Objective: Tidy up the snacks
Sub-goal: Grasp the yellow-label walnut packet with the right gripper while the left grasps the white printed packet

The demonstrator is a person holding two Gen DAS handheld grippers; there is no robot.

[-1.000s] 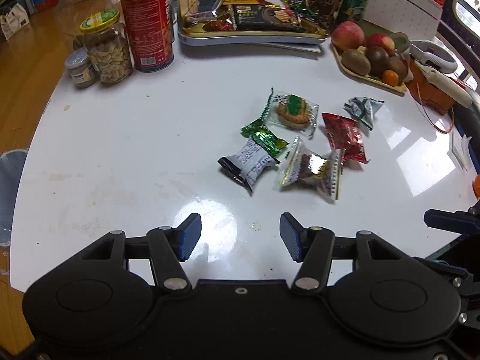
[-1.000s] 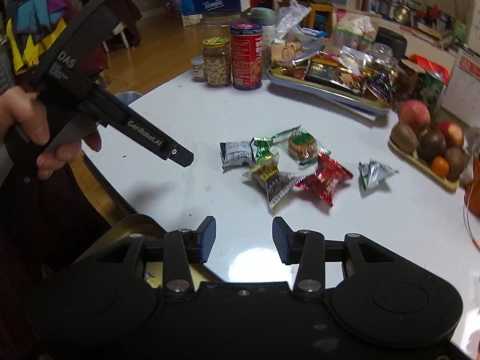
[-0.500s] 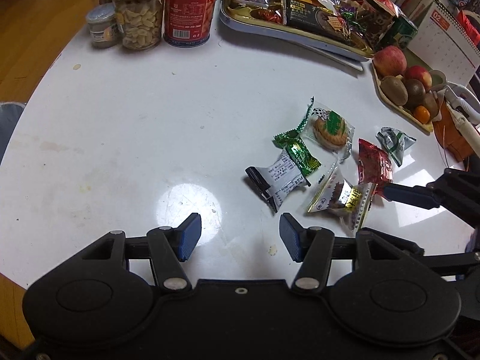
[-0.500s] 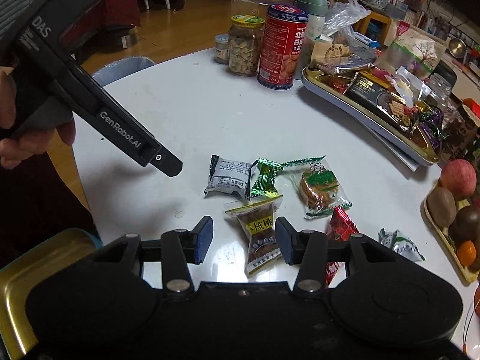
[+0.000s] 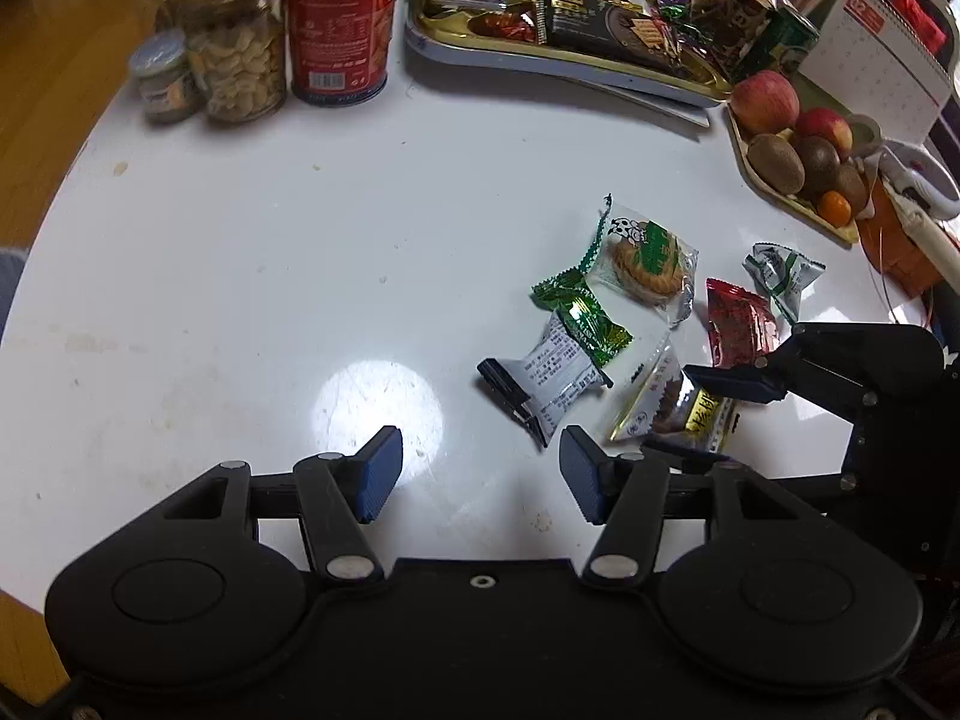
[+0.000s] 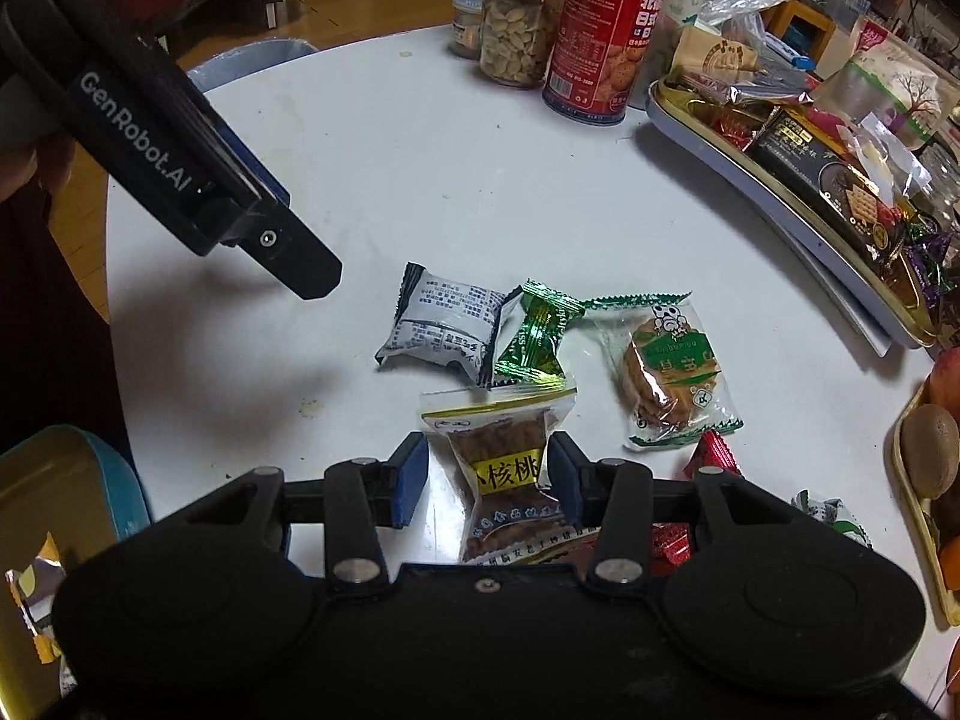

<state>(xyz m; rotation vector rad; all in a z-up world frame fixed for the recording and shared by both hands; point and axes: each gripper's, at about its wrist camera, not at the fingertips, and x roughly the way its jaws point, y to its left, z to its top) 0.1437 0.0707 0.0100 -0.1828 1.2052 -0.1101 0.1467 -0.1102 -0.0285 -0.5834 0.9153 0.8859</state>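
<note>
On a white round table [image 5: 240, 252], the right gripper [image 6: 489, 480] straddles a clear-wrapped walnut snack [image 6: 501, 468] with a yellow label, its blue pads closing on either side of the packet's waist; a narrow gap shows on each side, so the pads are not yet pressing. The left gripper [image 5: 480, 474] hovers with jaws wide apart and nothing between them, above bare tabletop just beside a grey-and-white packet [image 5: 549, 381]. That packet lies touching a green foil candy [image 5: 582, 315], with a wrapped biscuit [image 5: 648, 264] next to it, a red packet [image 5: 735, 321] and a small green-and-white wrapper [image 5: 780, 279] farther right. A snack-filled tray [image 5: 540, 57] sits at the table's far edge beside a red tin [image 5: 342, 18], a nut jar [image 5: 237, 42] and a fruit plate [image 5: 798, 150].
</note>
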